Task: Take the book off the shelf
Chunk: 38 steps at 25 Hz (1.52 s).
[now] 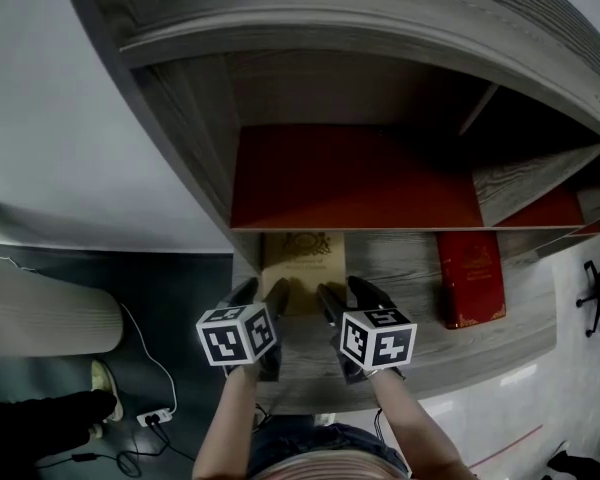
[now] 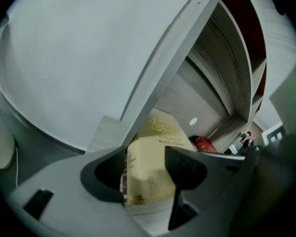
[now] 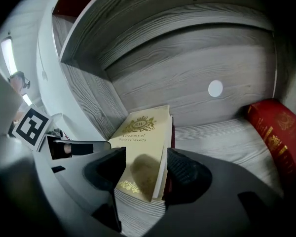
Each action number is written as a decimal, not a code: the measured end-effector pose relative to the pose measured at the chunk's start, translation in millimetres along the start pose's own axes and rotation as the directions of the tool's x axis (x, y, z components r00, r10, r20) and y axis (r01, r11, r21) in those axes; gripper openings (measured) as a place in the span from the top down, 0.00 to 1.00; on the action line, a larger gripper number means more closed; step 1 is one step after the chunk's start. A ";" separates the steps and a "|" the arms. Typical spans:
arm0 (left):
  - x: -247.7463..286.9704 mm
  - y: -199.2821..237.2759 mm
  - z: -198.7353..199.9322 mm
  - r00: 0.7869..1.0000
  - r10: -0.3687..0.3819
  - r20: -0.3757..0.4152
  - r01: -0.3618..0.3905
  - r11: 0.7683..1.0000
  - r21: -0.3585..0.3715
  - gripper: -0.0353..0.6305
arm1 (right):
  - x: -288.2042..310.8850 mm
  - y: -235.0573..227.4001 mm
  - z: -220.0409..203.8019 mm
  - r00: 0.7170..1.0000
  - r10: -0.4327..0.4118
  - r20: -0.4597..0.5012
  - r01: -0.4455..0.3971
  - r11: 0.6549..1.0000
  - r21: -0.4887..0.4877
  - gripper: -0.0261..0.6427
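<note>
A cream book (image 1: 300, 260) with gold print lies flat at the left end of the grey wooden shelf board (image 1: 410, 268), its near end towards me. My left gripper (image 1: 262, 294) and right gripper (image 1: 345, 294) hover side by side at that near end, both open. In the left gripper view the cream book (image 2: 158, 132) shows between the wide jaws of the left gripper (image 2: 148, 171), and the pads do not press on it. In the right gripper view the cream book (image 3: 143, 132) lies just ahead of the right gripper (image 3: 145, 168), whose jaws stand apart from it.
A dark red book (image 1: 472, 278) lies flat further right on the same board. Red back panels (image 1: 350, 178) close the compartment above. The shelf's side wall (image 1: 180, 118) rises at the left. Below on the floor are a beige cushion (image 1: 50, 313) and a power strip (image 1: 150, 416) with cables.
</note>
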<state>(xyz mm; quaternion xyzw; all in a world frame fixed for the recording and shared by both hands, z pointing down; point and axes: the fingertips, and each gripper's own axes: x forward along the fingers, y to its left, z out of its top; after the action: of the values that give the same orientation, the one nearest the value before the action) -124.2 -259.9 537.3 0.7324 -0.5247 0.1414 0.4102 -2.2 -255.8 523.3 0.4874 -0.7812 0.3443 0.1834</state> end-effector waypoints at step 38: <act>-11.1 -16.9 -0.6 0.998 -0.033 0.062 0.034 0.999 -0.011 0.60 | -11.3 5.1 0.9 0.997 -0.024 0.078 0.021 0.999 0.044 0.60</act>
<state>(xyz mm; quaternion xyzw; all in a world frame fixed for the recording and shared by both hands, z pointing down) -113.7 -250.3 523.0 0.7426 -0.5256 0.1087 0.4006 -1.5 -247.8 513.8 0.5132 -0.7745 0.3398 0.1458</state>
